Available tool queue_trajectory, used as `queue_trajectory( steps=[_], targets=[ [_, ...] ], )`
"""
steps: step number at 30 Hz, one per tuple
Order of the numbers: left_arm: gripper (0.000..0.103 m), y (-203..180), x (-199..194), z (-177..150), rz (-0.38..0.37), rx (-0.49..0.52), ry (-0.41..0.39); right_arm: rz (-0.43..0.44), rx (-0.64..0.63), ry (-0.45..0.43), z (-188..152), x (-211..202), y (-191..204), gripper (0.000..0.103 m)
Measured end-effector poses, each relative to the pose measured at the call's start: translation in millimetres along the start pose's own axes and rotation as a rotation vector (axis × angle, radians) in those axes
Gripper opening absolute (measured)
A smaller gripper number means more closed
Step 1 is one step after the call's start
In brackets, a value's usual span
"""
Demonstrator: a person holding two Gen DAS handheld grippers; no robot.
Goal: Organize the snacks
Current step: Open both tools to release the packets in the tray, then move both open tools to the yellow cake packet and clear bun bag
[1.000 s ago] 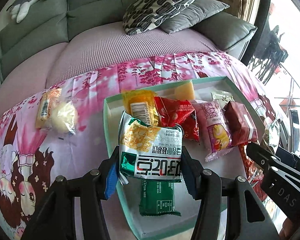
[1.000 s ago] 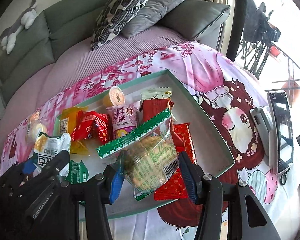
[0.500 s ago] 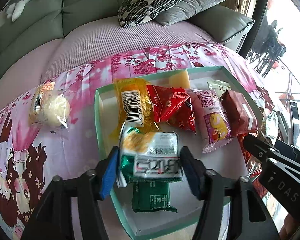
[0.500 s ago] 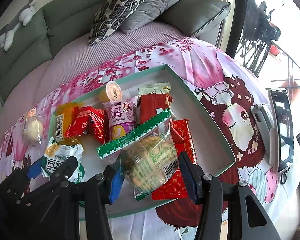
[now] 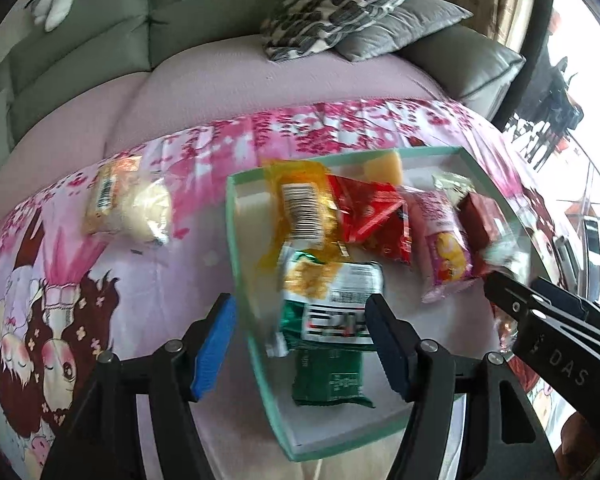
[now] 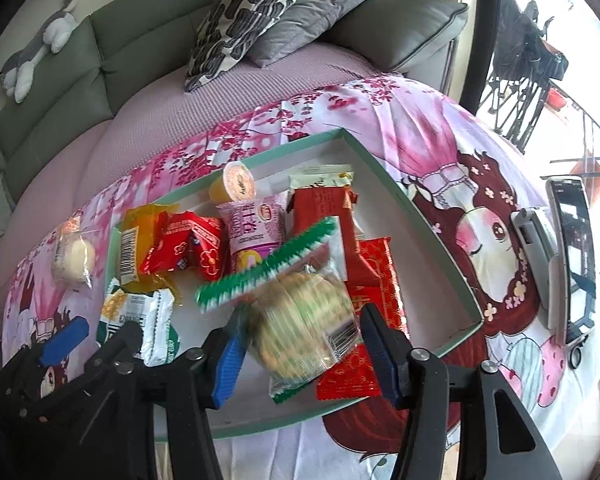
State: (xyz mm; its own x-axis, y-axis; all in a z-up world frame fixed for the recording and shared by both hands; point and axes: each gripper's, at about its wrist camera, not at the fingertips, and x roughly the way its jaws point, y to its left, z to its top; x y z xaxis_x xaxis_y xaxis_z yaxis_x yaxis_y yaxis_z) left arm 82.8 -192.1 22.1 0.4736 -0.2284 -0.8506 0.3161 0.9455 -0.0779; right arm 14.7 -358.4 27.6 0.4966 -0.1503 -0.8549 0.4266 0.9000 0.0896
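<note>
1. Lying in the teal tray (image 5: 236, 240), the green-and-white snack packet (image 5: 332, 304) rests on top of a dark green packet (image 5: 328, 380), near the tray's left wall.
2. The left gripper (image 5: 300, 344) has its jaws spread wide; the packet sits loose between them, with the blue left pad (image 5: 214, 344) outside the tray wall and well clear of it. Whether the dark right pad (image 5: 384, 344) touches the wrapper cannot be told through the blur.
3. The right gripper (image 6: 300, 356) has a clear biscuit bag with a green-striped seal (image 6: 300, 316) between its pads; the bag is motion-blurred and the pads stand apart at its sides, so a firm clamp cannot be confirmed.
4. Under that bag lies a red patterned packet (image 6: 372, 304).
5. Farther back in the tray sit a yellow packet (image 6: 136, 240), a red packet (image 6: 188, 248), a pink packet (image 6: 256, 228), a dark red packet (image 6: 320, 208) and a small orange cup (image 6: 236, 182).
6. Outside the tray, to its left on the pink floral cloth (image 5: 140, 280), lies a wrapped bun (image 5: 132, 204).
7. A phone (image 6: 572, 256) lies on the cloth to the tray's right.
8. Behind stand a green sofa (image 6: 120, 52) and a patterned cushion (image 6: 244, 16).
</note>
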Motion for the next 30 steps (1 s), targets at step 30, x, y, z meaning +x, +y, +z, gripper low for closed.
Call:
queue_trajectory(
  steps=[30],
  targets=[
    [0.093, 90, 11, -6, 0.185, -0.213, 0.039, 0.034, -0.092, -0.054, -2, -4, 30, 0.103]
  ],
)
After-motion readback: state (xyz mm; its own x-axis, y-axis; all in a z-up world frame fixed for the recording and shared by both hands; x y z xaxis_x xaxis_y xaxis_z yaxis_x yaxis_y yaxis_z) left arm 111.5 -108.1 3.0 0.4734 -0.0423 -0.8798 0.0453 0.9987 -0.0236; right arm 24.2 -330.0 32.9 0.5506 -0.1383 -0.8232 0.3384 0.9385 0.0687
